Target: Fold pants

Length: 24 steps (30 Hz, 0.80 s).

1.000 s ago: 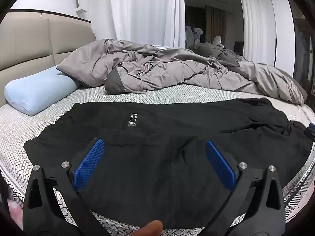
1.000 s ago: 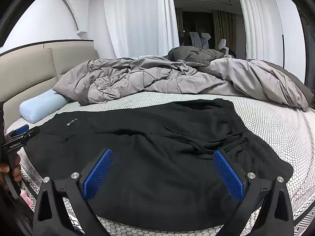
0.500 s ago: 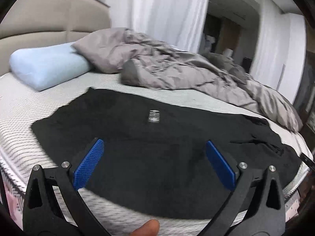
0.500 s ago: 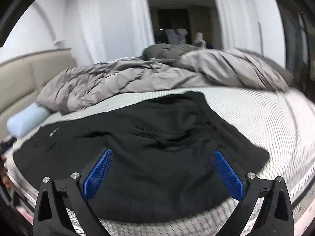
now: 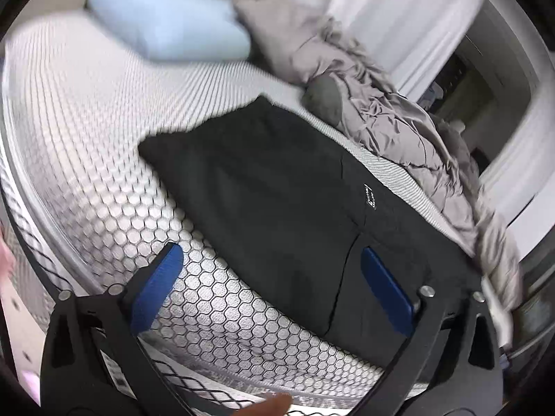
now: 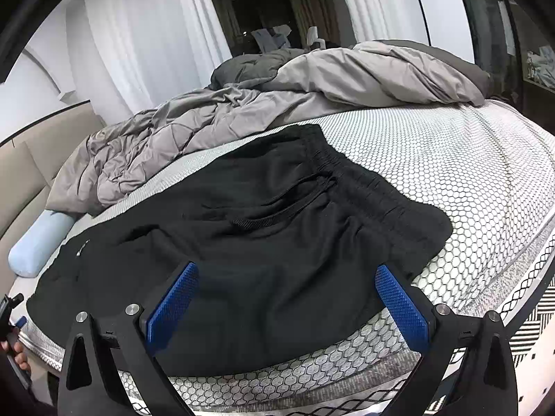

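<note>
Black pants [image 5: 277,194] lie spread flat along the near side of the bed, with a small white logo [image 5: 370,197]. In the right wrist view the pants [image 6: 263,242] show their elastic waistband and drawstring [image 6: 333,176] at the right end. My left gripper [image 5: 270,277] is open and empty, above the near edge of the leg end. My right gripper [image 6: 284,294] is open and empty, just above the waist end near the mattress edge. The left gripper also shows at the far left of the right wrist view [image 6: 12,312].
The mattress [image 6: 451,159] has a white honeycomb cover. A crumpled grey duvet [image 6: 242,111] lies along the far side. A light blue pillow [image 5: 166,24] rests by the beige headboard [image 6: 31,159]. White curtains [image 6: 145,41] hang behind.
My left gripper swung left and tilted down toward the leg end of the pants. My right gripper moved right toward the waistband. Both stayed open; the pants have not moved.
</note>
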Tool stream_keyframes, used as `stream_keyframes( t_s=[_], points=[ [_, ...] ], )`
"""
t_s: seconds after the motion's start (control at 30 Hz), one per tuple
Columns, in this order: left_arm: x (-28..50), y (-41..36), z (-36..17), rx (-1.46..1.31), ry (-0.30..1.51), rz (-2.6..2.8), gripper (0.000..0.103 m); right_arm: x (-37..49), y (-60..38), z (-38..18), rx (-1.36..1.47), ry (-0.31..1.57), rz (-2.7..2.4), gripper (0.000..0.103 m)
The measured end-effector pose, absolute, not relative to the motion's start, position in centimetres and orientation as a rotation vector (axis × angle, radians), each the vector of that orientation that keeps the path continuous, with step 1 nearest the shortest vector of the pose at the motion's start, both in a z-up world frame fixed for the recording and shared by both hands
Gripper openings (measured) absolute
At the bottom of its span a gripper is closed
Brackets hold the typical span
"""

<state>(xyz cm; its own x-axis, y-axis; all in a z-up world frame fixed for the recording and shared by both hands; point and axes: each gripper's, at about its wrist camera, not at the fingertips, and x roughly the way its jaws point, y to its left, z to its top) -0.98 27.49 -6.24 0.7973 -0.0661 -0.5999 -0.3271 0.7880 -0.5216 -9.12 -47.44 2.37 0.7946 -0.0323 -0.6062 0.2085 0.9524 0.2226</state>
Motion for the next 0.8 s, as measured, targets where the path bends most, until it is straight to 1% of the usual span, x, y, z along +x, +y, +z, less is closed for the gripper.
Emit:
stream_keyframes(
  t_s=[0.1,0.13,0.17,0.23,0.27,0.3,0.43,0.5,0.67,0.7,0.73,0.8],
  points=[
    [0.9,28.6,-7.0,-0.693,0.669,0.134,0.077,-9.2,-47.3,2.2,0.275,0.654,-0.128,0.103],
    [2.0,29.1,-7.2,-0.711,0.678,0.125,0.074,-9.0,-47.4,2.1,0.28,0.66,-0.119,0.103],
    [2.8,29.5,-7.5,-0.727,0.684,0.125,0.064,-8.9,-47.4,2.0,0.284,0.661,-0.114,0.103],
    [3.9,29.9,-7.8,-0.745,0.692,0.16,0.032,-8.8,-47.7,1.8,0.297,0.667,-0.106,0.103],
    [4.0,30.1,-8.0,-0.746,0.687,0.193,0.002,-8.7,-47.9,1.7,0.304,0.671,-0.102,0.103],
    [4.2,30.2,-7.8,-0.748,0.672,0.212,0.0,-8.7,-48.1,1.6,0.314,0.673,-0.098,0.103],
    [1.0,30.0,-6.2,-0.707,0.55,0.213,0.0,-9.7,-50.4,1.3,0.438,0.662,-0.044,0.103],
    [0.3,29.9,-6.3,-0.661,0.556,0.235,0.0,-10.5,-51.5,1.2,0.487,0.65,-0.054,0.103],
    [0.3,31.3,-7.9,-0.755,0.605,0.239,0.0,-12.0,-55.1,0.0,0.624,0.659,-0.13,0.102],
    [-0.3,31.1,-7.8,-0.751,0.605,0.242,0.0,-11.9,-55.4,-0.1,0.649,0.659,-0.12,0.099],
    [0.0,30.9,-7.7,-0.74,0.607,0.249,0.0,-11.4,-55.9,-0.5,0.698,0.668,-0.089,0.093],
    [0.4,30.4,-7.9,-0.725,0.614,0.257,0.0,-10.0,-56.4,-1.1,0.742,0.69,-0.045,0.087]
  ],
)
